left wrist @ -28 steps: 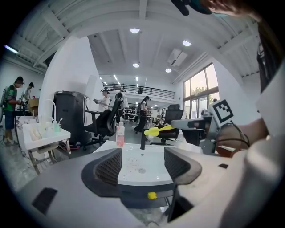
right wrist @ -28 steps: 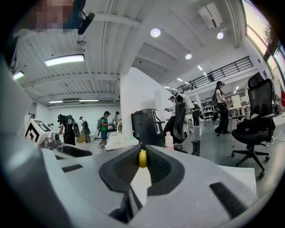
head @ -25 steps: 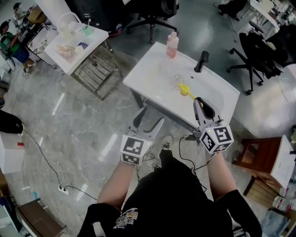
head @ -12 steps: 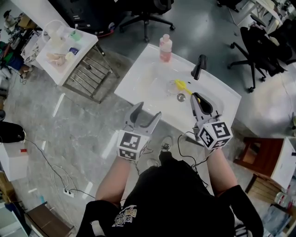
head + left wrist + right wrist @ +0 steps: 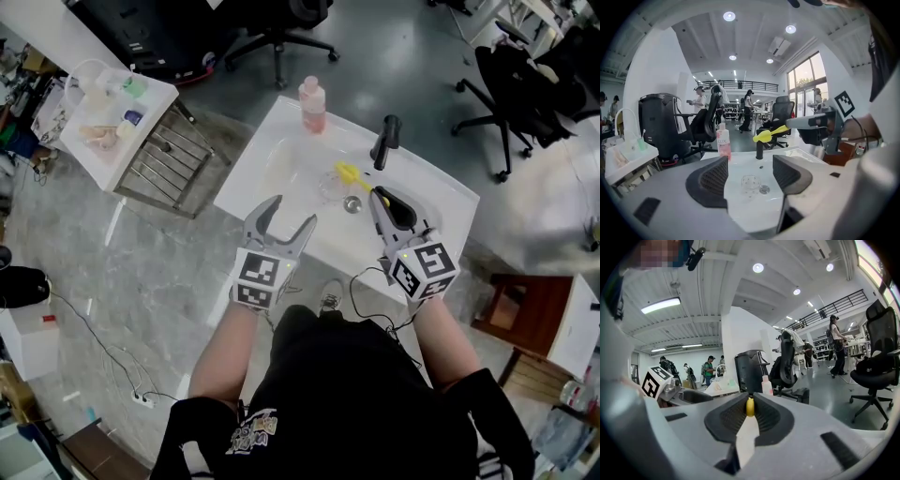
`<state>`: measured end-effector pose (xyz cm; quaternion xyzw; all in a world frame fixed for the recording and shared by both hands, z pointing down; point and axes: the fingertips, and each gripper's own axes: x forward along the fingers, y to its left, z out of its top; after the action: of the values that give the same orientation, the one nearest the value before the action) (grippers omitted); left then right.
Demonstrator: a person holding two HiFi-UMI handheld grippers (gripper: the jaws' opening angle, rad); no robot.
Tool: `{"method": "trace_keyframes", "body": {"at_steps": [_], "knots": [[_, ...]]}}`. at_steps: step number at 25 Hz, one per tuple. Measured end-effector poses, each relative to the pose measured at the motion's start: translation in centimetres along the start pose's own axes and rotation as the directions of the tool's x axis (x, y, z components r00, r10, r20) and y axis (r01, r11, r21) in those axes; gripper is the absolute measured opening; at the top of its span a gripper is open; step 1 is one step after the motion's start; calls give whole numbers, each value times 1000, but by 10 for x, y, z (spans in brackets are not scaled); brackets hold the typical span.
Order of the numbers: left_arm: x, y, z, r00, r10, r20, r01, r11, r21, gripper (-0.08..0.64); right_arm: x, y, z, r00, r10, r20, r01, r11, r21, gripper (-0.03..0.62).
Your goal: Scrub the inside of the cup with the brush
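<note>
A clear glass cup [image 5: 331,187] [image 5: 750,182] stands in the white sink basin [image 5: 291,169], beside the drain [image 5: 352,204]. My right gripper [image 5: 378,199] is shut on the yellow brush [image 5: 350,173] [image 5: 769,133]; its handle end shows between the pads in the right gripper view as the yellow brush [image 5: 750,406]. The brush head hangs over the basin, just right of the cup. My left gripper [image 5: 285,222] [image 5: 750,176] is open and holds nothing, at the sink's near edge, pointing toward the cup.
A pink soap bottle [image 5: 312,103] [image 5: 723,142] stands at the sink's far rim, and a black faucet [image 5: 385,139] [image 5: 759,150] at its right. A white side table [image 5: 108,117] with small items is at left. Office chairs [image 5: 511,84] stand behind.
Both grippers have moved forward over the sink; the left one now reaches the sink's near edge. The brush stays held in the right gripper, closer to the cup.
</note>
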<state>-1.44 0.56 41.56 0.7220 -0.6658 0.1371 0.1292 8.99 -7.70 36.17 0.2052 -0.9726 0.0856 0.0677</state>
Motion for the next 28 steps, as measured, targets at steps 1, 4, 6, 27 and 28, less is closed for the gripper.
{"method": "trace_keyframes", "body": {"at_steps": [1,4,6,27,28], "knots": [[3,-1,-1,1000,-2,-9,2,1000,12,275,0,-1,0,1000,1,1,-1,1000,1,37],[9,-1,0,1000,-4,-20,5,999,53,275,-1,-2,1,1000,3,2,-3,1000,5,37],[13,-1,-1,1000,-10,-29,13,996,87,275,-1,-2,0,1000,3,1,-3,1000,6,37],[96,29,-65,930,-212,-302,298,914,274,275,47,-22,-26,989,-112,-92,119,990,72,37],[100,32,-69,923,-223,-314,314,908,277,275,51,-22,-28,988,-119,-99,127,989,77,37]]}}
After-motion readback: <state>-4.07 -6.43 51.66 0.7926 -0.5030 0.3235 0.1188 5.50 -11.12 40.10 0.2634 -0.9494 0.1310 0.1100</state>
